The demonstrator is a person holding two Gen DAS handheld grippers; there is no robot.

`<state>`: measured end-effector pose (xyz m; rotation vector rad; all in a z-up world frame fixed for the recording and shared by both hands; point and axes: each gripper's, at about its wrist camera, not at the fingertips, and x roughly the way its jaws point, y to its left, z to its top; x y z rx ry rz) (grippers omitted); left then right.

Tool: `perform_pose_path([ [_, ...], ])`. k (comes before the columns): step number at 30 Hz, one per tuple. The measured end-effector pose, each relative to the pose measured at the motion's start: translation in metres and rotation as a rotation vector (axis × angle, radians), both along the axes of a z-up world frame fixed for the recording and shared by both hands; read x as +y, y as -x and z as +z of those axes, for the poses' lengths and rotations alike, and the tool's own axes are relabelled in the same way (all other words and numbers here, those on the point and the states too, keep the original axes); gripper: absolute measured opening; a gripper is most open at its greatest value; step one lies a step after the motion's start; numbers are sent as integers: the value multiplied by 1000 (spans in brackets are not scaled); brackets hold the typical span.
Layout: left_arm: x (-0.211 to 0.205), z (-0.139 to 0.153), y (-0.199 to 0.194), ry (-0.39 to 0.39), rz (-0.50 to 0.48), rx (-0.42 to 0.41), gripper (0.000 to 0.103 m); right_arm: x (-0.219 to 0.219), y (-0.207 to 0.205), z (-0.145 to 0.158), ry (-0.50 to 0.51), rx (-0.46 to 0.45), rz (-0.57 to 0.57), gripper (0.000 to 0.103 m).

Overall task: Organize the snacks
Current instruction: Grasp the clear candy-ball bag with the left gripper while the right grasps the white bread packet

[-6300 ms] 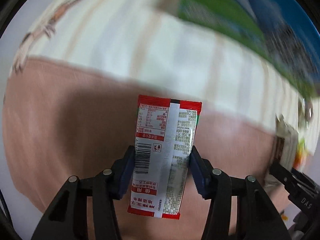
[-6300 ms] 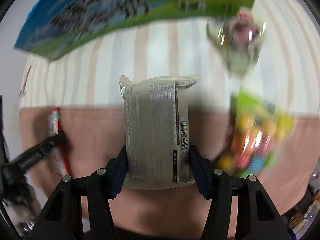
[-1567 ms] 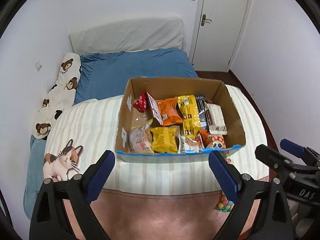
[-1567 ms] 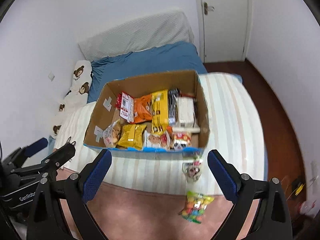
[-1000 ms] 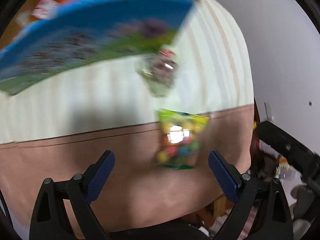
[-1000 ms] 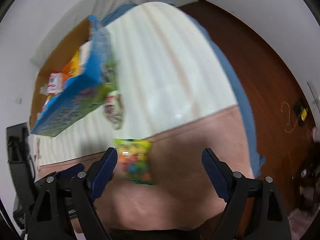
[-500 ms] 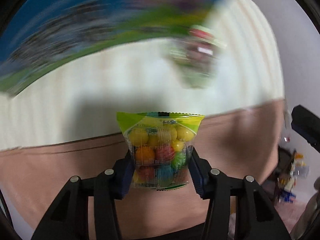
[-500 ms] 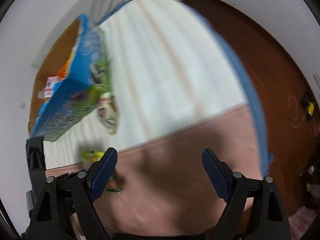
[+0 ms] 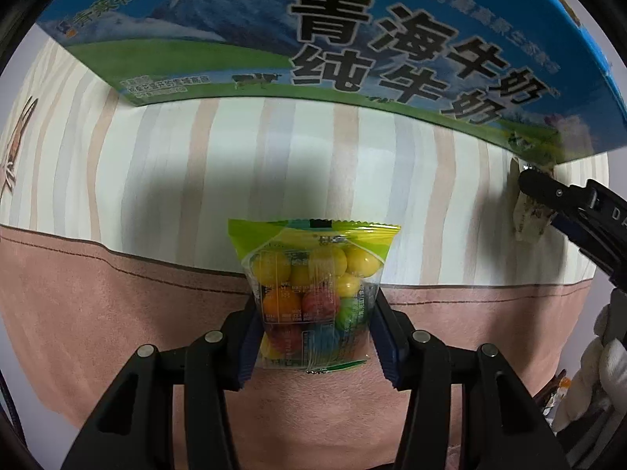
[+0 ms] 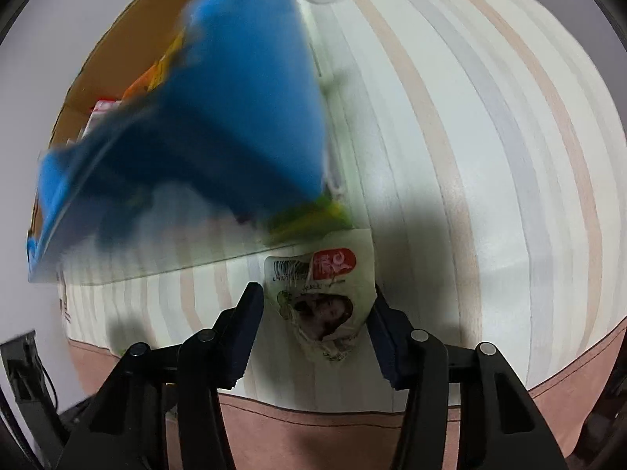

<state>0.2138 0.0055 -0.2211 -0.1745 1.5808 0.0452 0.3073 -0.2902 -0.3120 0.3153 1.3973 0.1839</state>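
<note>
While the left gripper (image 9: 315, 335) clamps a candy bag (image 9: 313, 293) over the blanket's (image 9: 98, 313) pink edge, the right gripper (image 10: 315, 327) is closing around a pale snack packet (image 10: 325, 301) on the striped part, touching the blue box (image 9: 352, 31) corner. Right-side pad contact unclear.

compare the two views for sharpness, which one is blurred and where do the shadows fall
Left wrist view: sharp; the print on the milk carton box is readable, and a soft shadow lies on the striped cloth above the candy bag. Right wrist view: the box is smeared by motion blur, the white snack packet is fairly clear, and a dark shadow falls right of it.
</note>
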Motion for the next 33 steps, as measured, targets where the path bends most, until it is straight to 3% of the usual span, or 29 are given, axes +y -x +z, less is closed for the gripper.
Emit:
perform_pose_path([
  [9, -22, -14, 75, 15, -93, 56, 47, 8, 85, -6, -27, 127, 142, 54],
  [14, -27, -31, 93, 7, -106, 78, 49, 14, 122, -17, -21, 170, 160, 55],
  [19, -30, -50, 87, 9, -117, 94, 53, 17, 125, -27, -30, 200, 137, 57],
  [27, -62, -66, 76, -11, -142, 105, 57, 19, 120, -36, -32, 234, 125, 76],
  [33, -59, -65, 73, -1, -134, 103, 57, 35, 117, -45, 2, 231, 119, 78],
])
